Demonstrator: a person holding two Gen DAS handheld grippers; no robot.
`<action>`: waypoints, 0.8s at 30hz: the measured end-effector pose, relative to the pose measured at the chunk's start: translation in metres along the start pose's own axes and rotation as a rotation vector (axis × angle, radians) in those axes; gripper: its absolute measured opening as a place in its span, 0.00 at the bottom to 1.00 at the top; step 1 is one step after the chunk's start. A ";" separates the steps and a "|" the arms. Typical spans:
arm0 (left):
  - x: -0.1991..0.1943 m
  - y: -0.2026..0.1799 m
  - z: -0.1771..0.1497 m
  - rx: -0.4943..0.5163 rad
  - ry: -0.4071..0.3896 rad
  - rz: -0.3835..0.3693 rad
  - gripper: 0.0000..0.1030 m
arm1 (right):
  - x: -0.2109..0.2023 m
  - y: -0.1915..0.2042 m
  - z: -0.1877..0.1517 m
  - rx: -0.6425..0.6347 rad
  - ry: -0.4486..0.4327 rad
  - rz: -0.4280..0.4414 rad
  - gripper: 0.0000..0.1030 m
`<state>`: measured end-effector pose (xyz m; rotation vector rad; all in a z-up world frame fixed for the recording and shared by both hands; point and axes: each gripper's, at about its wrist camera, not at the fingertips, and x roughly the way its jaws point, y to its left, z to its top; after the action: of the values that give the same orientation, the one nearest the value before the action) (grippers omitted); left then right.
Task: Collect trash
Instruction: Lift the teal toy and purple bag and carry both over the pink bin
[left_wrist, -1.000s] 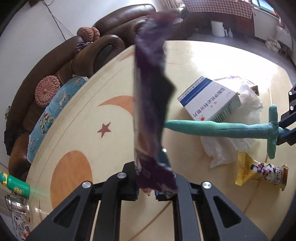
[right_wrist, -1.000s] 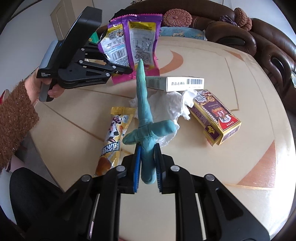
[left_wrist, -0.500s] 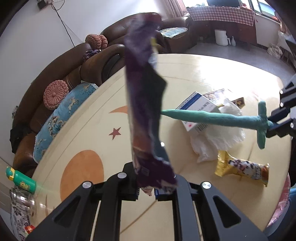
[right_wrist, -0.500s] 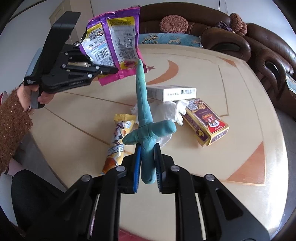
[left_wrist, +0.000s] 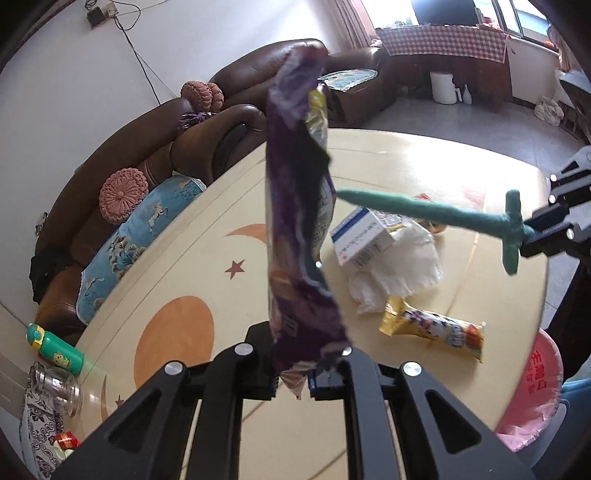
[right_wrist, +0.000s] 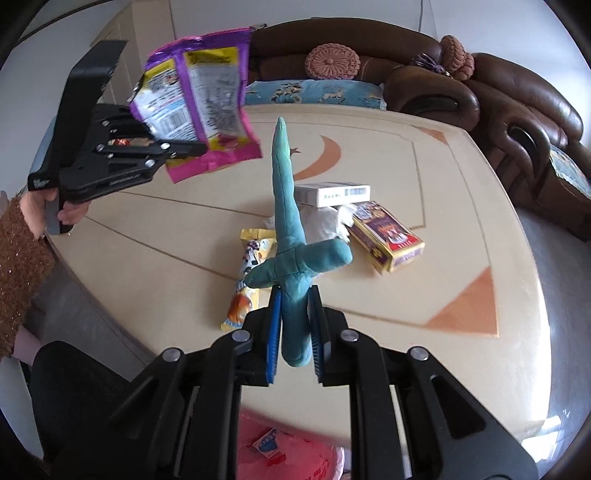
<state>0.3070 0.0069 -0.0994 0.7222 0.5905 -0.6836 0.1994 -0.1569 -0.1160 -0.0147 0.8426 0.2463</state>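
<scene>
Right wrist view: right gripper (right_wrist: 293, 325) clamps teal plush sword (right_wrist: 290, 236); left gripper (right_wrist: 184, 149) pinches purple wrapper (right_wrist: 199, 99), upper left. Risk: thin edge-grip, wrapper slips.

Trash pile mid-table blocks the way: white box (right_wrist: 334, 194), tissue (left_wrist: 402, 271), purple-yellow box (right_wrist: 388, 242), yellow wrapper (left_wrist: 434, 328). Plenty of open tabletop (right_wrist: 424, 177) around it, esp toward the sofa (right_wrist: 517, 110).

Both tools have risen farther above the counter (right_wrist: 424, 177); the pink bag (right_wrist: 291, 446) now shows below the counter's near edge.
</scene>
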 end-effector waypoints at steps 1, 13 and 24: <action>-0.004 -0.003 0.000 0.002 0.000 0.001 0.11 | -0.003 -0.001 -0.001 0.003 -0.002 -0.006 0.15; -0.053 -0.050 -0.012 -0.053 -0.012 0.044 0.11 | -0.057 0.008 -0.025 0.032 -0.020 -0.074 0.15; -0.107 -0.116 -0.035 -0.100 -0.020 0.021 0.11 | -0.098 0.022 -0.069 0.059 -0.002 -0.085 0.15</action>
<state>0.1457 0.0059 -0.0920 0.6273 0.5936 -0.6366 0.0815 -0.1639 -0.0876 0.0052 0.8452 0.1416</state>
